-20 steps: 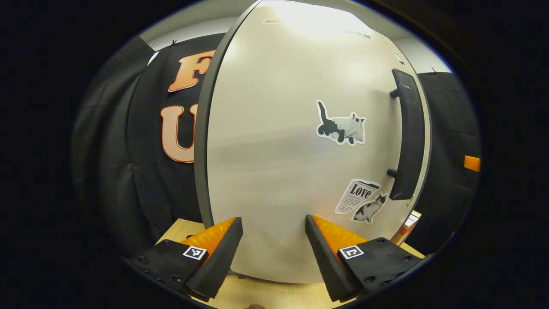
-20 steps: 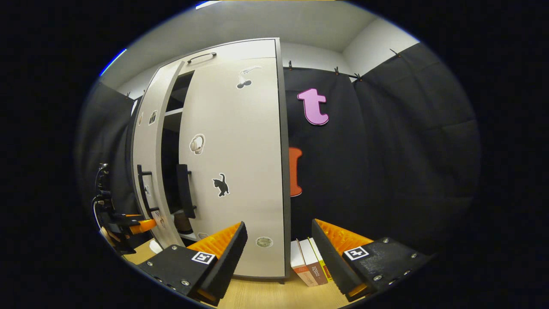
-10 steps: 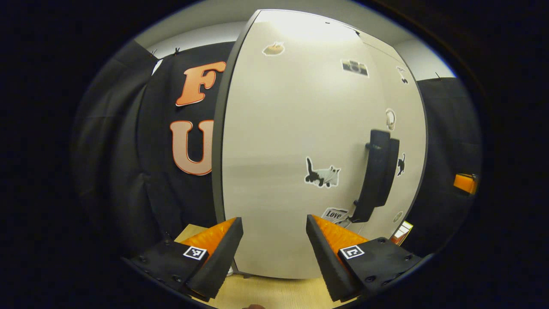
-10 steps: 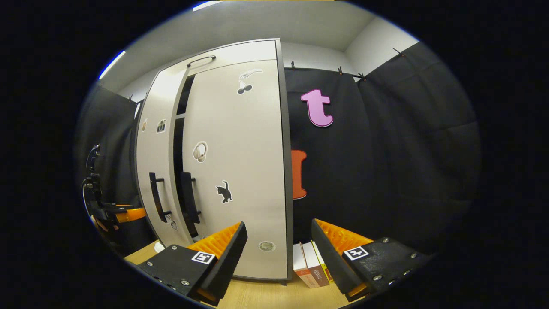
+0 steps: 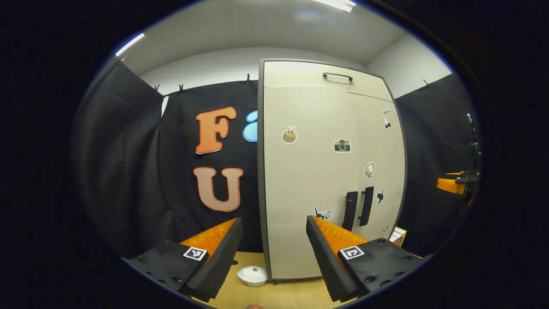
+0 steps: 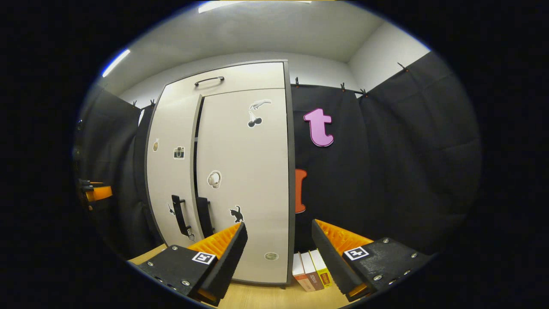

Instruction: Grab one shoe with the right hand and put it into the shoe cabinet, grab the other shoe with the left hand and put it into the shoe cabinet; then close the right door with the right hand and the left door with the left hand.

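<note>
The pale shoe cabinet [image 5: 309,180] stands upright on the wooden table, well ahead of my left gripper [image 5: 274,253], which is open and holds nothing. Its two dark handles [image 5: 358,208] sit side by side at the middle seam. In the right gripper view the cabinet [image 6: 244,171] shows a thin dark slit [image 6: 196,163] between the left door [image 6: 171,180] and the right door [image 6: 248,180]. My right gripper [image 6: 279,257] is open and empty, back from the right door. The left gripper [image 6: 96,193] appears far left there; the right gripper [image 5: 452,184] appears far right in the left gripper view.
A small white round object [image 5: 253,275] lies on the table [image 5: 283,296] at the cabinet's left front corner. Three books [image 6: 311,268] stand against the cabinet's right side. Black cloth walls close in behind and on both sides.
The left door has swung from half open to nearly flush with the right door. Both grippers have drawn back from the cabinet, so it looks smaller now.
</note>
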Action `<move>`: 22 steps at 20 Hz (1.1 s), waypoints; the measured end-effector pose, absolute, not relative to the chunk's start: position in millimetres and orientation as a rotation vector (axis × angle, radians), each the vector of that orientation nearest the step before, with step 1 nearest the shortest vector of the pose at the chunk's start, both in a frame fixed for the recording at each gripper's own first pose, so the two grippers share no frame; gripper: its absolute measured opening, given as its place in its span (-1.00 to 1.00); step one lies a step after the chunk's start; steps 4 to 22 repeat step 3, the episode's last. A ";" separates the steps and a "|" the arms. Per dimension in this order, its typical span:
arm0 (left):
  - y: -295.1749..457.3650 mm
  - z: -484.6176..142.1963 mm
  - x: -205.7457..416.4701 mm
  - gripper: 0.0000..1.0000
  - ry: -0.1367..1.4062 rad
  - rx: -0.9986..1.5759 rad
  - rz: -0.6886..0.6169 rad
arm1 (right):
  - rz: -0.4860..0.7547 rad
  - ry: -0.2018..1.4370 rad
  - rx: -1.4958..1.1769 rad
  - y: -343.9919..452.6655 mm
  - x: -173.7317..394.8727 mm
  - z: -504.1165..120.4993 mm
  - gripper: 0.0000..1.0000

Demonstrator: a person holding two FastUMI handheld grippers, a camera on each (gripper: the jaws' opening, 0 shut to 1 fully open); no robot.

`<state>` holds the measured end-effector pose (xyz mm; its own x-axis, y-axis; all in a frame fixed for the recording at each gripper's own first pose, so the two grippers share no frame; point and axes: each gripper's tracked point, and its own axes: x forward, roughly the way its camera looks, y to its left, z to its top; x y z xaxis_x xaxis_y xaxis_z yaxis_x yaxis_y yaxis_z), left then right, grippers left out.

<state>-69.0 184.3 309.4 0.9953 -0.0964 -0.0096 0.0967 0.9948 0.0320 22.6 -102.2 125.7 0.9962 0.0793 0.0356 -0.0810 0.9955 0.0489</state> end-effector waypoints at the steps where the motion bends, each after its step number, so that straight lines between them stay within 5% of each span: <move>1: 194.2 316.2 -78.2 0.92 0.003 0.036 -0.085 | 0.083 -0.045 0.047 -99.8 16.5 132.4 0.86; 22: 211.5 325.7 -95.4 0.89 0.002 0.019 -0.069 | 0.074 -0.057 0.035 -99.2 5.6 137.9 0.86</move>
